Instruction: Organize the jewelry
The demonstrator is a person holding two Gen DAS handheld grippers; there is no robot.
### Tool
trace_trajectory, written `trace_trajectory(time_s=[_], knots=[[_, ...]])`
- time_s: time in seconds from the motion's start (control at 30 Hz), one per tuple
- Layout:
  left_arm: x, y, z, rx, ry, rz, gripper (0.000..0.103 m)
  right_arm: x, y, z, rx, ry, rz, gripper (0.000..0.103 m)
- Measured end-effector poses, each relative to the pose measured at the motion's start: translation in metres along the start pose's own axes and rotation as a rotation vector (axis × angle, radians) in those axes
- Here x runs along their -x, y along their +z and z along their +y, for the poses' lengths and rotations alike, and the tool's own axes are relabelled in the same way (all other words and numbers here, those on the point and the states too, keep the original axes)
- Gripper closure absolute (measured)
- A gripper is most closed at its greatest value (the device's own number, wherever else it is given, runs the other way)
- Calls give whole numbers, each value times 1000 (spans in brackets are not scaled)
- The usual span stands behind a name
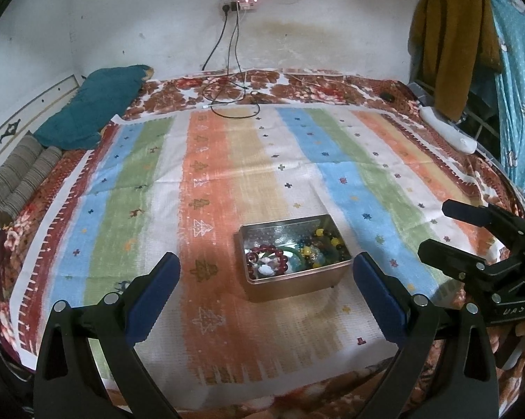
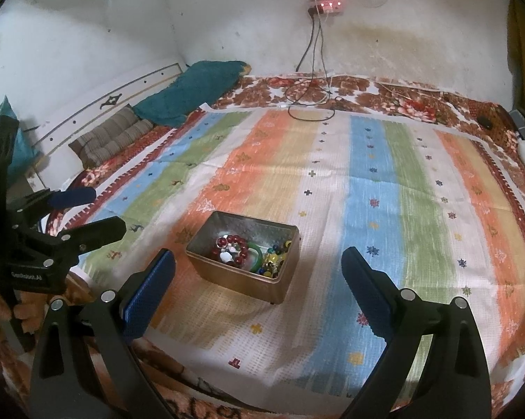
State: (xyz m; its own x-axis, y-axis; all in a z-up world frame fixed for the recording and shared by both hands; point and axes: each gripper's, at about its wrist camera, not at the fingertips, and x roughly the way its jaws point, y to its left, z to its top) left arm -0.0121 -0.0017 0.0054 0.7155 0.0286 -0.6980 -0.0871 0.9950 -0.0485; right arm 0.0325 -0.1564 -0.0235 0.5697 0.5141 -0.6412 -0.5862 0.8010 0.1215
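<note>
I hold both tongs, left (image 1: 266, 272) and right (image 2: 259, 269), spread wide and empty above the jewelry-filled tin (image 1: 299, 284) on the bed (image 1: 227, 160).

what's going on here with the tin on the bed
A person holds a two-finger gripper in each hand over a striped cloth spread on a bed. Both the left gripper and the right gripper are open and empty, hovering short of an open metal tin. Inside it lie a red bead bracelet, a green bangle and mixed coloured beads. Nothing is being gripped yet.
</note>
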Motion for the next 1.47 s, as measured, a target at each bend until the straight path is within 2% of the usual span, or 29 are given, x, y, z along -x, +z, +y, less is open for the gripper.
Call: trace_trajectory(time_s=[1.47], knots=[[0, -5, -10, -17, -7, 15, 6, 6, 0, 1, -7, 26, -25, 6]])
